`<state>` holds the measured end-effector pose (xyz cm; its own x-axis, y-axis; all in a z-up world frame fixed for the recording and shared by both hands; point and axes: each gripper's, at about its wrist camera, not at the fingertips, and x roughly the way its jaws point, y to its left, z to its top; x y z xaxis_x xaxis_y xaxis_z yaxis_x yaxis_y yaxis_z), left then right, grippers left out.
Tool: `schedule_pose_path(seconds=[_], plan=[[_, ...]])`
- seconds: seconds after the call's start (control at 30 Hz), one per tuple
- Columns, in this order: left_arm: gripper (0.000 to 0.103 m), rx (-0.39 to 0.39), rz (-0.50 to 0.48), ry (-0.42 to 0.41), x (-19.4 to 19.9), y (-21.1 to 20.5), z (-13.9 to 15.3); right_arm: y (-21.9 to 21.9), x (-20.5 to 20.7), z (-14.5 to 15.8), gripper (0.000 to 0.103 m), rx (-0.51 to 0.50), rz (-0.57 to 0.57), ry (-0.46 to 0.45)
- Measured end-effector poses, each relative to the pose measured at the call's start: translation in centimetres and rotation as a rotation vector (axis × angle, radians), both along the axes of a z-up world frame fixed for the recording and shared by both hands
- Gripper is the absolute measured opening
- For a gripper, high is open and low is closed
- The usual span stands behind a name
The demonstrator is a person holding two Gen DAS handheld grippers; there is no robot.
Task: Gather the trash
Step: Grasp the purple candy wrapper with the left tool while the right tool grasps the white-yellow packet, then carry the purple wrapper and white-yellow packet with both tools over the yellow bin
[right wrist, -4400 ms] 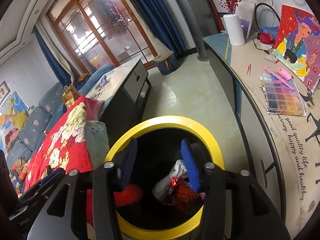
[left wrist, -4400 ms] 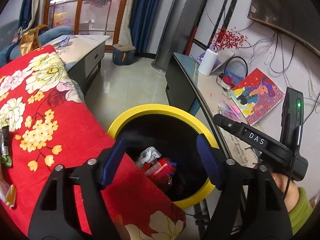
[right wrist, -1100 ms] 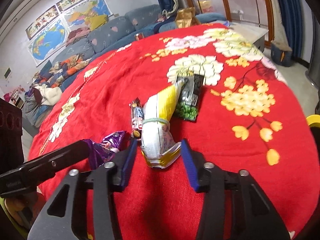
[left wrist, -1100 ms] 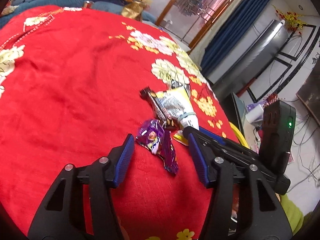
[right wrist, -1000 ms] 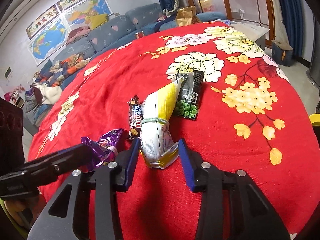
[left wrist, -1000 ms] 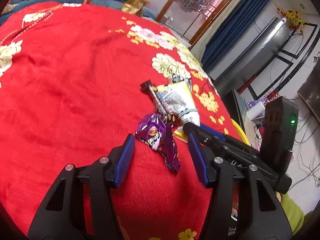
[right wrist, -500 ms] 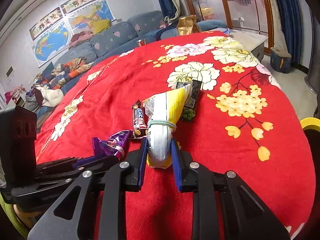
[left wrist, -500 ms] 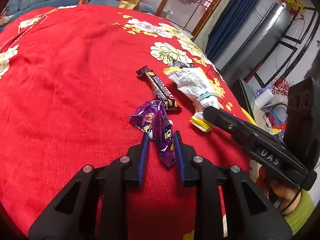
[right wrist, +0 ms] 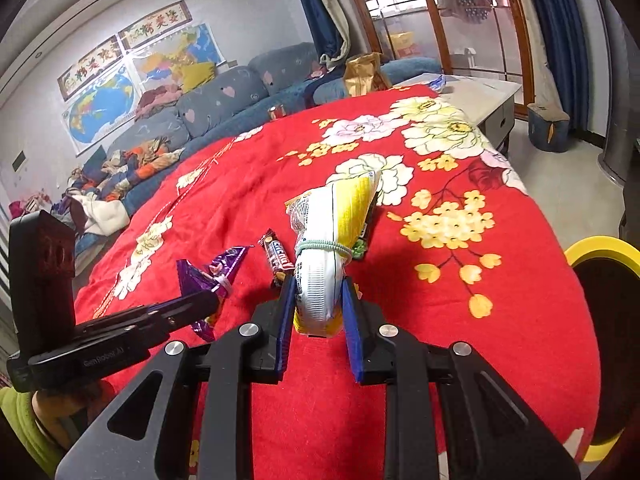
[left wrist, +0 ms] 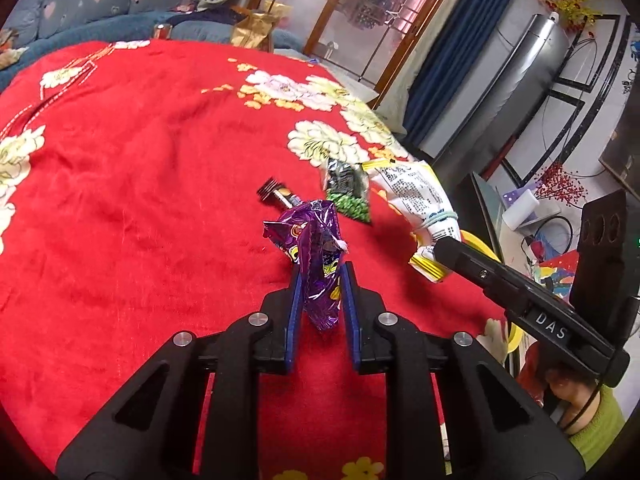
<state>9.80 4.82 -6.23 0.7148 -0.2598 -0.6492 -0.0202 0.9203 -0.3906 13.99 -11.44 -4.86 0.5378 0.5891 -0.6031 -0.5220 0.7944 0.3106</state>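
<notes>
My left gripper [left wrist: 320, 280] is shut on a crumpled purple wrapper [left wrist: 316, 248] and holds it above the red flowered cloth [left wrist: 120, 184]. My right gripper [right wrist: 318, 292] is shut on a yellow and white snack bag [right wrist: 332, 240] tied with a rubber band, also lifted; the bag also shows in the left wrist view [left wrist: 424, 208]. A brown chocolate bar [right wrist: 278, 260] and a green pea packet [left wrist: 348, 192] lie on the cloth beyond the grippers. The purple wrapper also shows in the right wrist view [right wrist: 212, 276].
The yellow-rimmed black trash bin [right wrist: 600, 252] stands past the right edge of the cloth; its rim [left wrist: 476, 240] shows behind the right gripper. A blue sofa [right wrist: 224, 108] with piled clothes lies at the back. A low cabinet [right wrist: 480, 96] stands beyond the cloth's far corner.
Both grippers closed on their items and lifted them off the cloth: the left on the purple wrapper, the right on the yellow and white bag. The chocolate bar and pea packet stayed put.
</notes>
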Motion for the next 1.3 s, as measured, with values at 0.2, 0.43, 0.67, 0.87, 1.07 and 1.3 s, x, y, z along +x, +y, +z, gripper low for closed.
schedule_pose_path(seconds=[0.2, 0.43, 0.67, 0.87, 1.07, 1.3], plan=[[0.013, 0.007, -0.020, -0.026, -0.1, -1.0, 1.2, -1.5, 0.0, 0.7, 0.022, 0.013, -0.029, -0.012], [0.013, 0.021, -0.057, -0.051, -0.1, -2.9, 2.3, -3.4, 0.2, 1.4, 0.022, 0.022, -0.073, -0.028], [0.013, 0.037, -0.102, -0.072, 0.4, -5.3, 3.2, -5.8, 0.4, 1.8, 0.022, 0.032, -0.124, -0.035], [0.013, 0.052, -0.143, -0.081, 0.8, -7.5, 3.7, -8.2, 0.6, 1.8, 0.022, 0.036, -0.174, -0.039], [0.013, 0.069, -0.190, -0.088, 1.2, -9.8, 3.8, -10.7, 0.9, 1.7, 0.022, 0.041, -0.225, -0.040], [0.013, 0.087, -0.234, -0.098, 1.4, -11.9, 3.9, -13.0, 0.9, 1.4, 0.022, 0.031, -0.285, -0.049]])
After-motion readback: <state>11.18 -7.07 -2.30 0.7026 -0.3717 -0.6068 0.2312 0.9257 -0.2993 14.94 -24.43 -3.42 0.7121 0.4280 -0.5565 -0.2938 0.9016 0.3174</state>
